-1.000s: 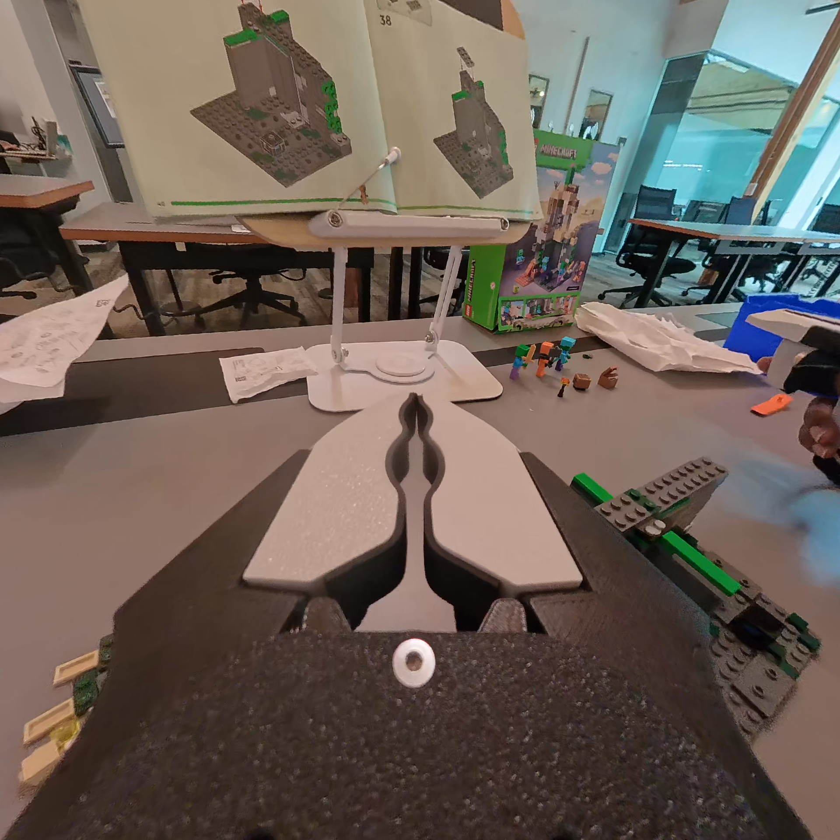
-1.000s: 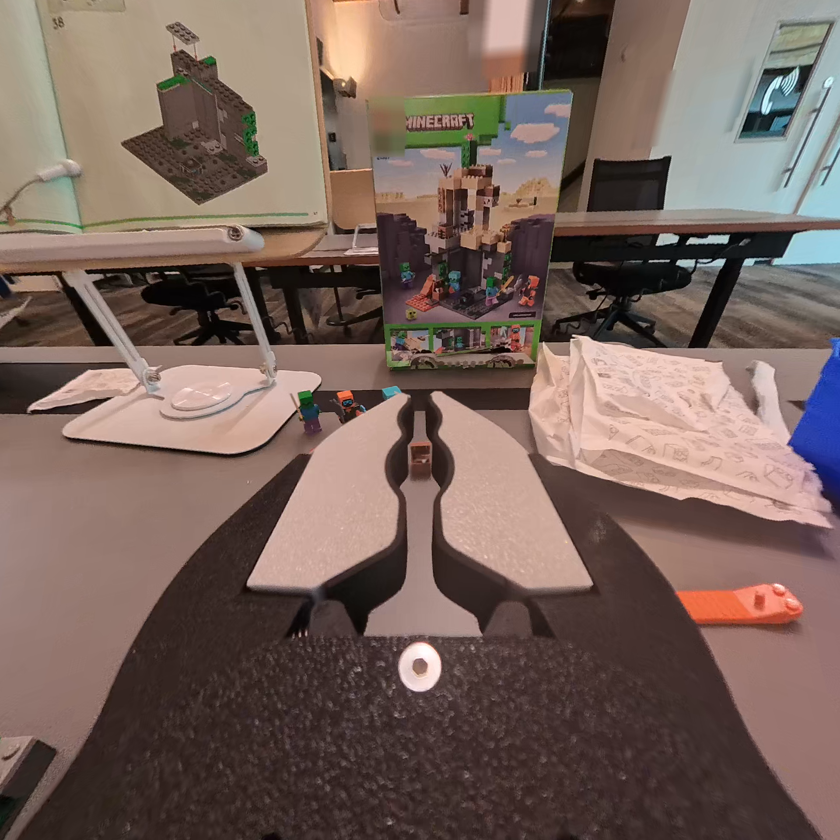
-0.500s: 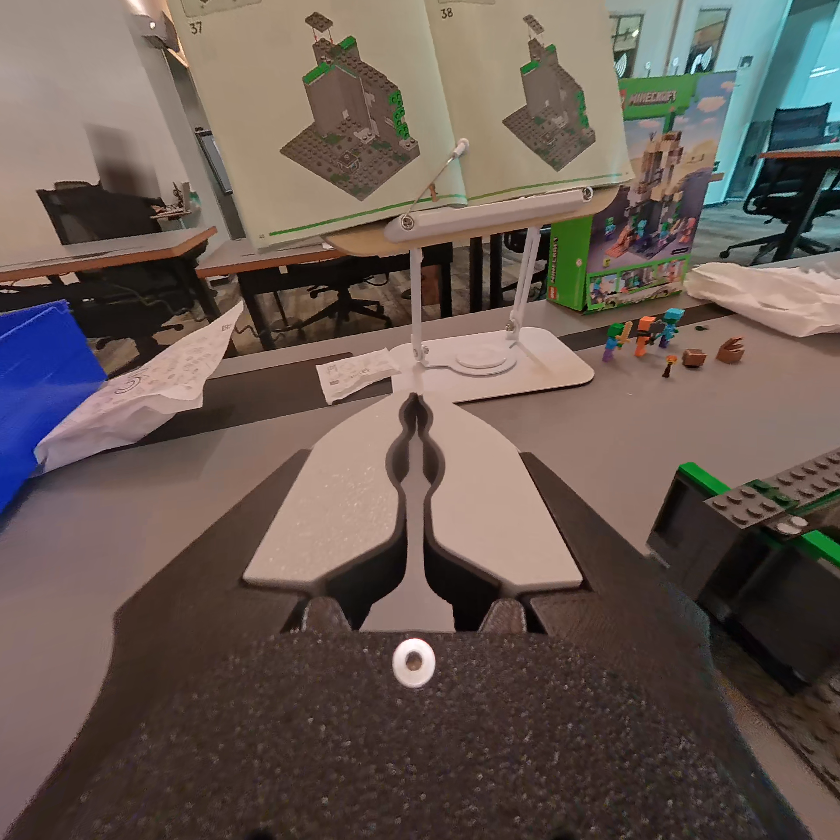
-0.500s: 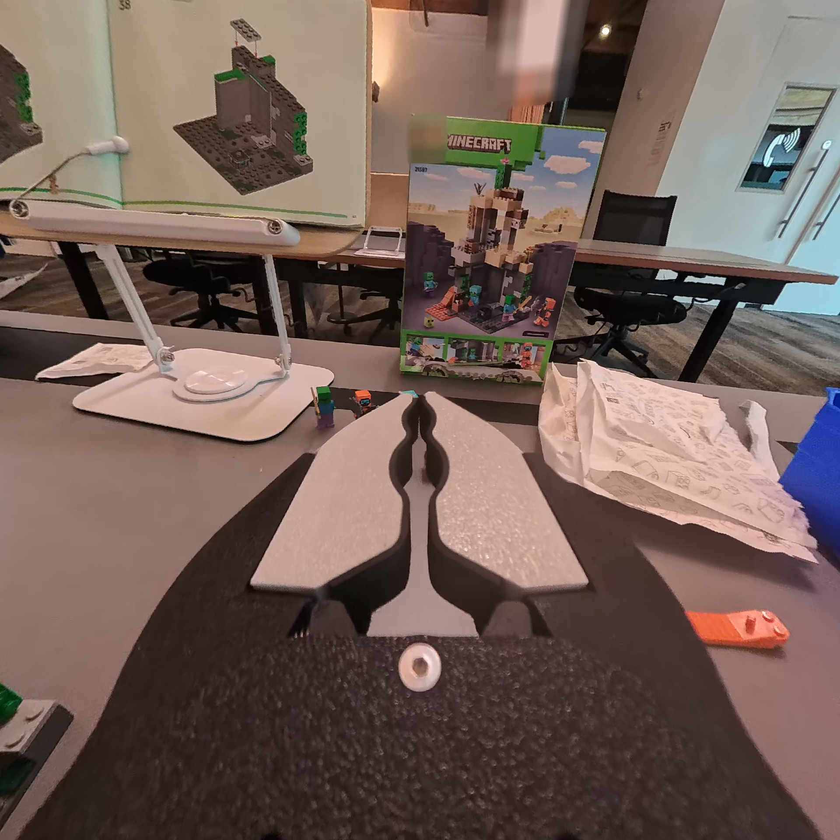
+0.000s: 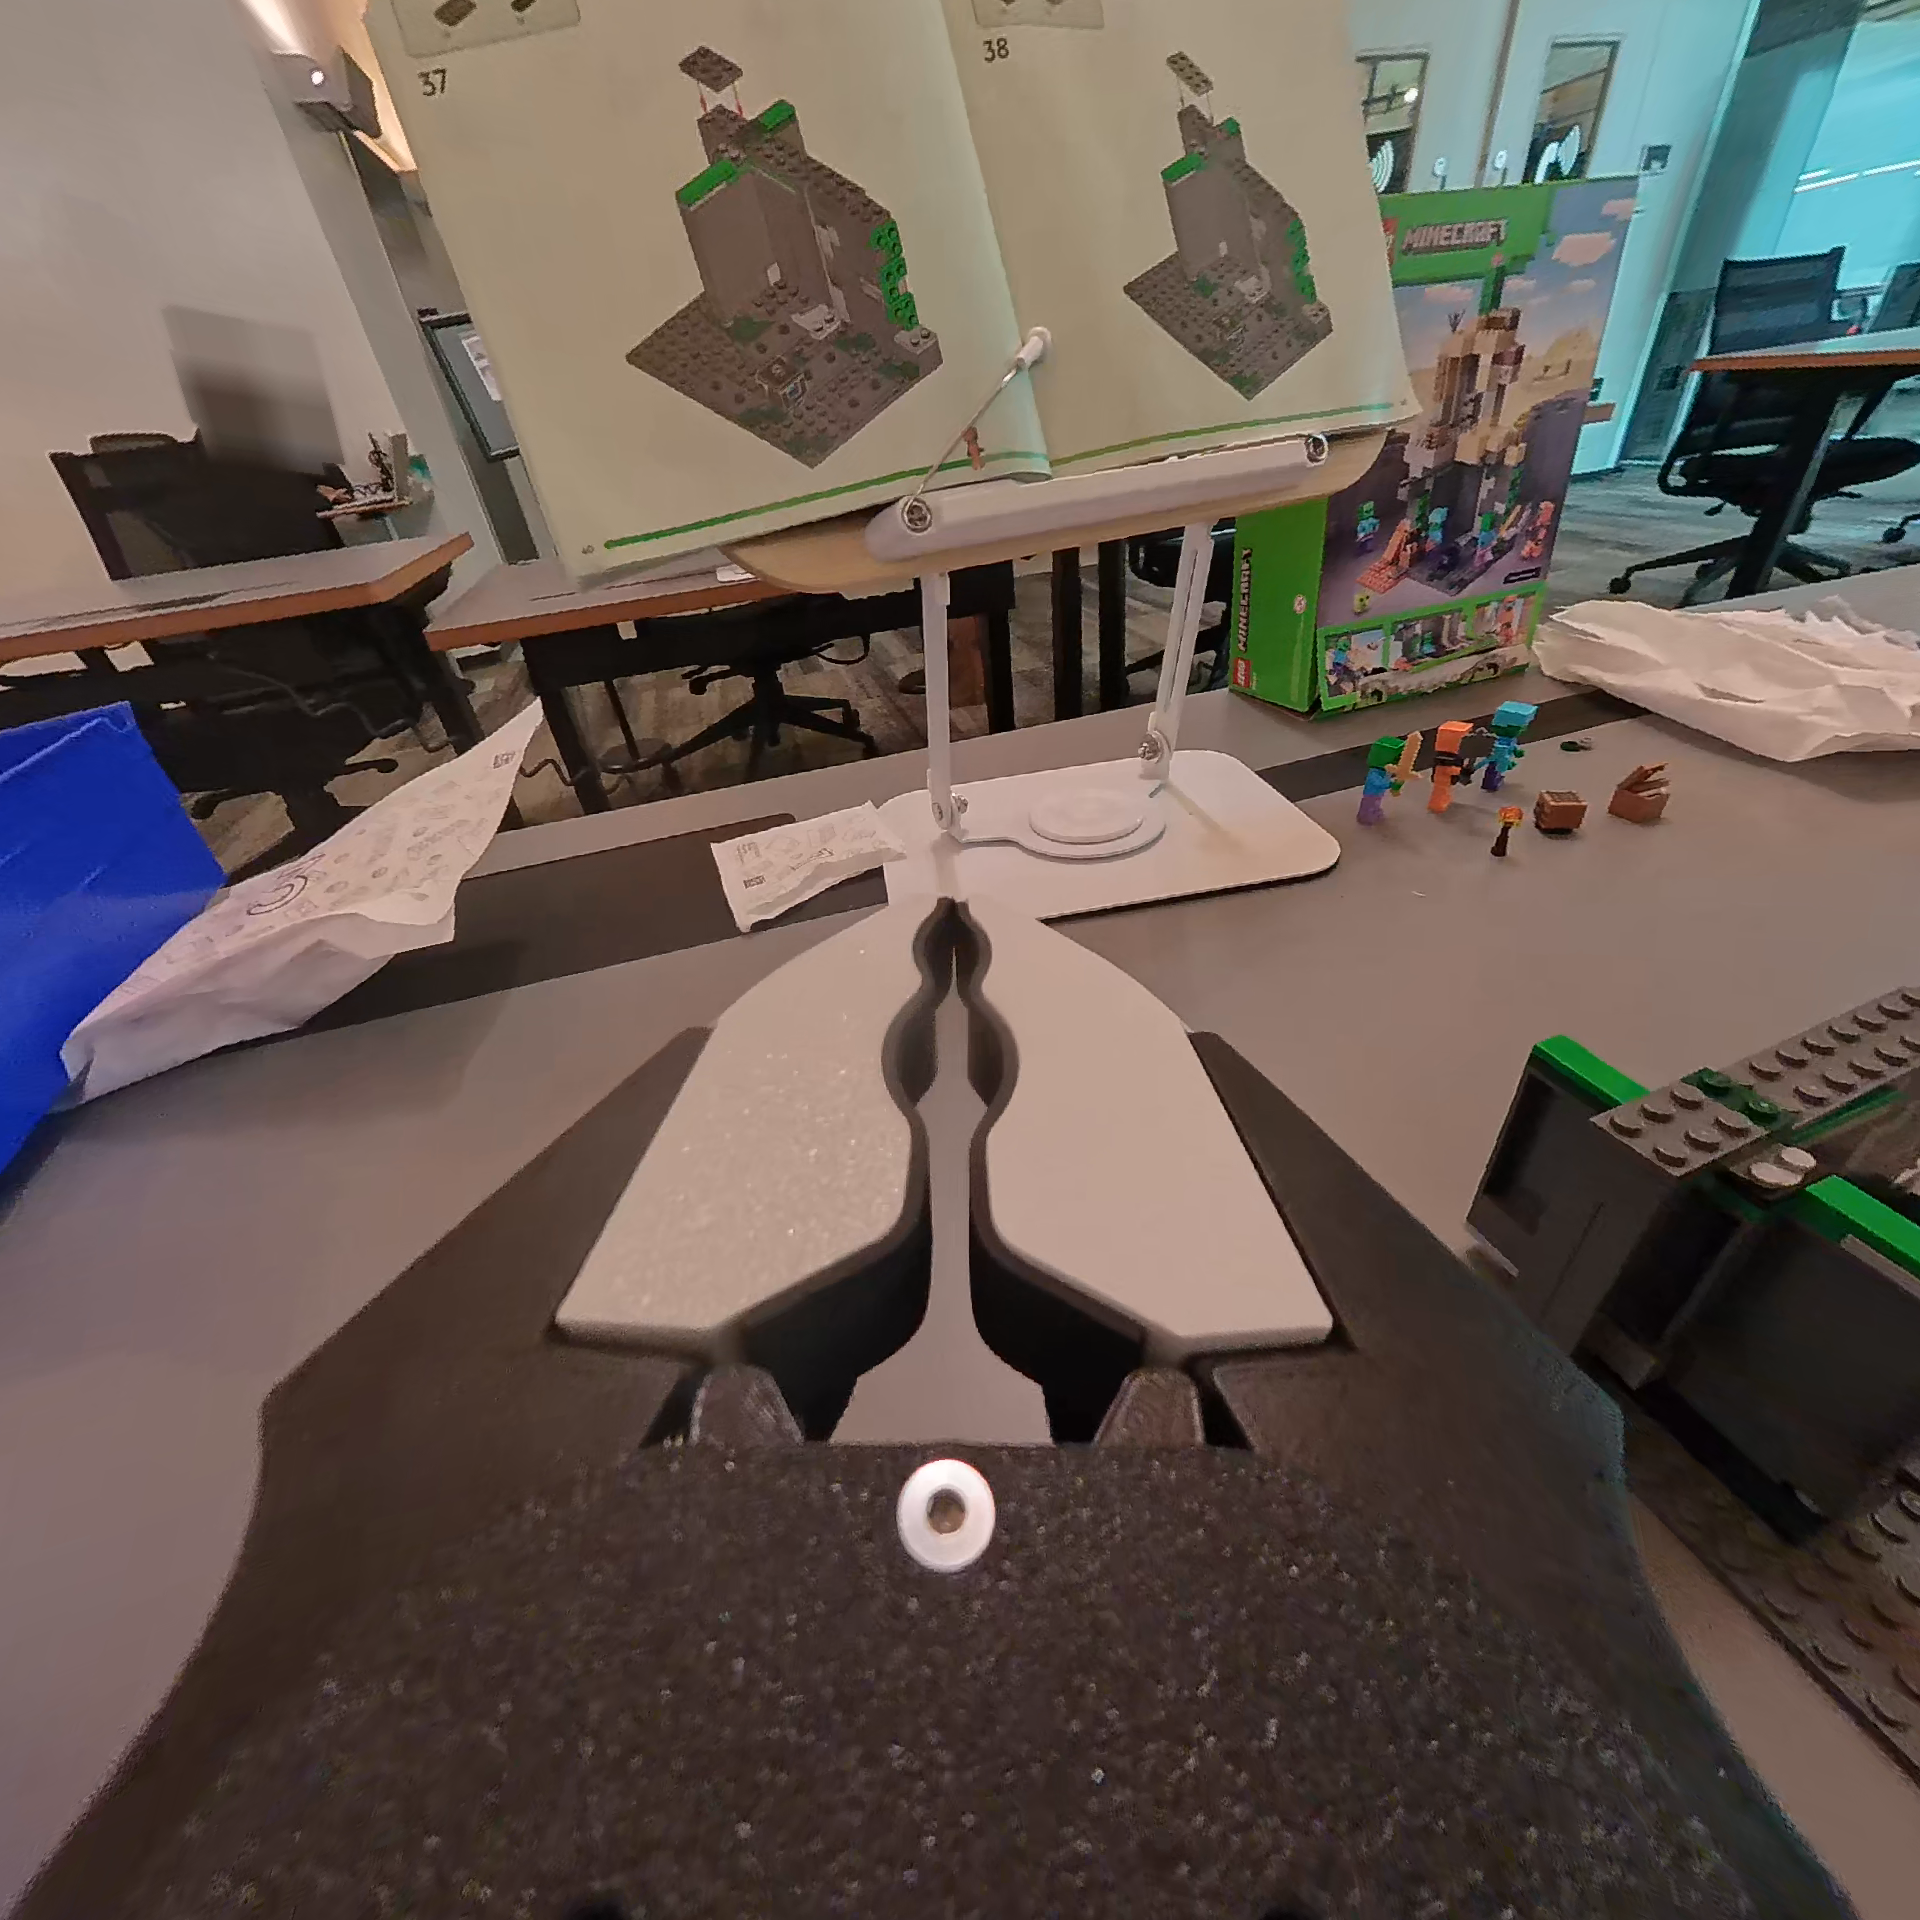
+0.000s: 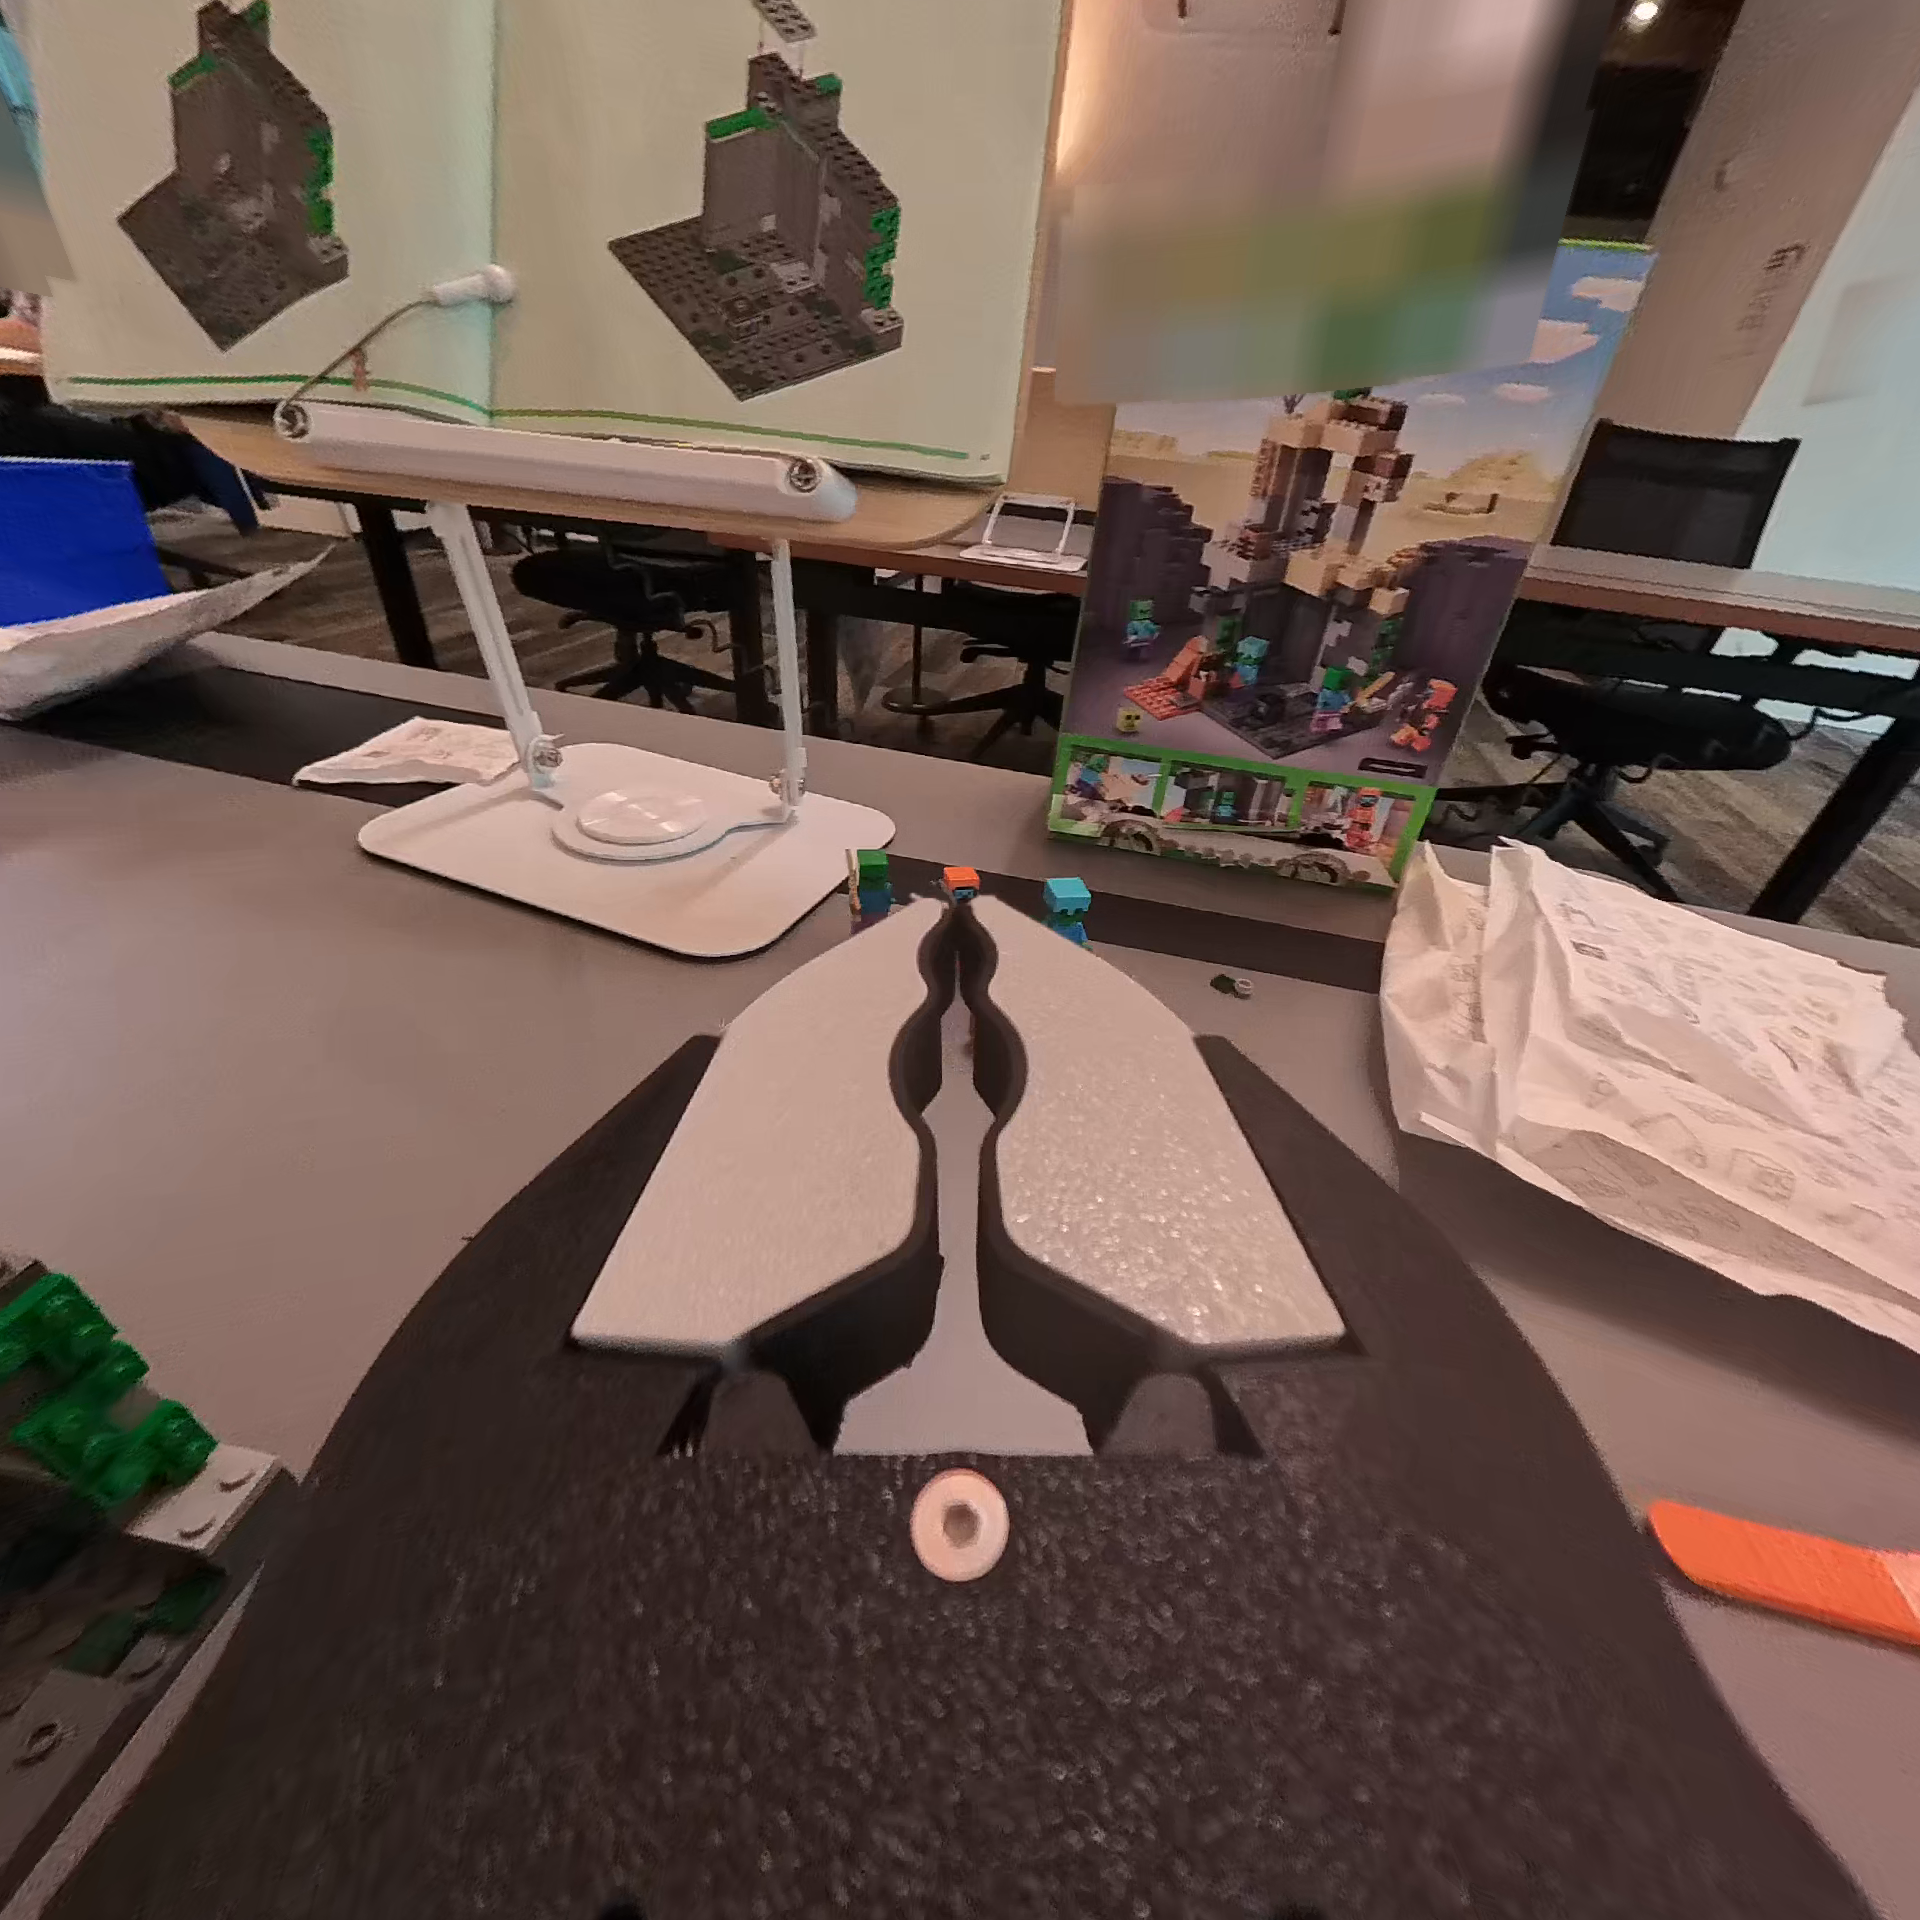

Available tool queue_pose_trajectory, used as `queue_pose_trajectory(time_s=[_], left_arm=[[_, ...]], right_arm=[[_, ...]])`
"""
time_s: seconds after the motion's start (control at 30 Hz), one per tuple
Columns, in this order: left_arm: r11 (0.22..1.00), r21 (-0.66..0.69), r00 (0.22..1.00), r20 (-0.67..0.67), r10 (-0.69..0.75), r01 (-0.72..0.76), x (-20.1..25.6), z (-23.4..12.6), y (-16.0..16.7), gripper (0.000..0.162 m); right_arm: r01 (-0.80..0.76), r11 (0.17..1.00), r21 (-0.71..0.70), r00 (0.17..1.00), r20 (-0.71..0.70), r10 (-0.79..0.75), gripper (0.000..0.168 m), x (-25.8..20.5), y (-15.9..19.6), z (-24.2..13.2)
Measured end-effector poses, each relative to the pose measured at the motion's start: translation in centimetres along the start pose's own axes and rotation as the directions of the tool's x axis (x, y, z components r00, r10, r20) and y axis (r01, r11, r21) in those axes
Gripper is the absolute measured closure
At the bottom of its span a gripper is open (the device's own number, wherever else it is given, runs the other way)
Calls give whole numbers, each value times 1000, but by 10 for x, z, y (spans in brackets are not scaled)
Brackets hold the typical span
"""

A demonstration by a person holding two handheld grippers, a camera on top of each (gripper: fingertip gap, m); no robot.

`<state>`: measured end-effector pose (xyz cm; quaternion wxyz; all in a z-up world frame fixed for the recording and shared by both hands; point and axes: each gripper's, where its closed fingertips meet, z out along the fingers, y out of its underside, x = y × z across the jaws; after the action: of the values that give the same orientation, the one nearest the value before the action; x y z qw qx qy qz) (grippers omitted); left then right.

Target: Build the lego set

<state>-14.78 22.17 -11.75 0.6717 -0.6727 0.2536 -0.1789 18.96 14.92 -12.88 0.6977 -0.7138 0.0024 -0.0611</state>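
The partly built lego model (image 5: 1704,1195), dark grey with green trim and a grey studded plate on top, stands on the table right of my left gripper (image 5: 951,914). That gripper is shut and empty, a little above the table. In the right wrist view the model (image 6: 94,1423) is at the lower left, with green bricks on its side. My right gripper (image 6: 961,916) is shut with nothing seen in it, pointing at three minifigures (image 6: 873,883). The open instruction booklet (image 5: 883,260) rests on a white stand (image 5: 1101,831).
The lego box (image 6: 1278,644) stands behind the minifigures (image 5: 1439,764) and small brown pieces (image 5: 1558,810). Crumpled paper bags (image 6: 1662,1091) lie right, another (image 5: 291,914) lies left by a blue bin (image 5: 83,883). An orange brick separator (image 6: 1787,1569) lies at the right. My hands' fingertips stand some 35 cm from each other. To reach the model (image 6: 94,1423) in a straight line is about 15 cm for my right fingers, about 25 cm for my left.
Both views have swung left. The blue bin came into the left view and the model now looms closer at its right. The model entered the right view's lower left. Both grippers stayed shut.
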Motion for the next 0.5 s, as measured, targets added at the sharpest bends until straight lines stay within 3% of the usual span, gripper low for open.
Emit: queue_pose_trajectory(time_s=[0.5], left_arm=[[999, 14, 996, -83, -30, 31, 19, 0, -4, 162]], right_arm=[[135, 988, 76, 984, 105, -142, 168, -33, -11, -3]])
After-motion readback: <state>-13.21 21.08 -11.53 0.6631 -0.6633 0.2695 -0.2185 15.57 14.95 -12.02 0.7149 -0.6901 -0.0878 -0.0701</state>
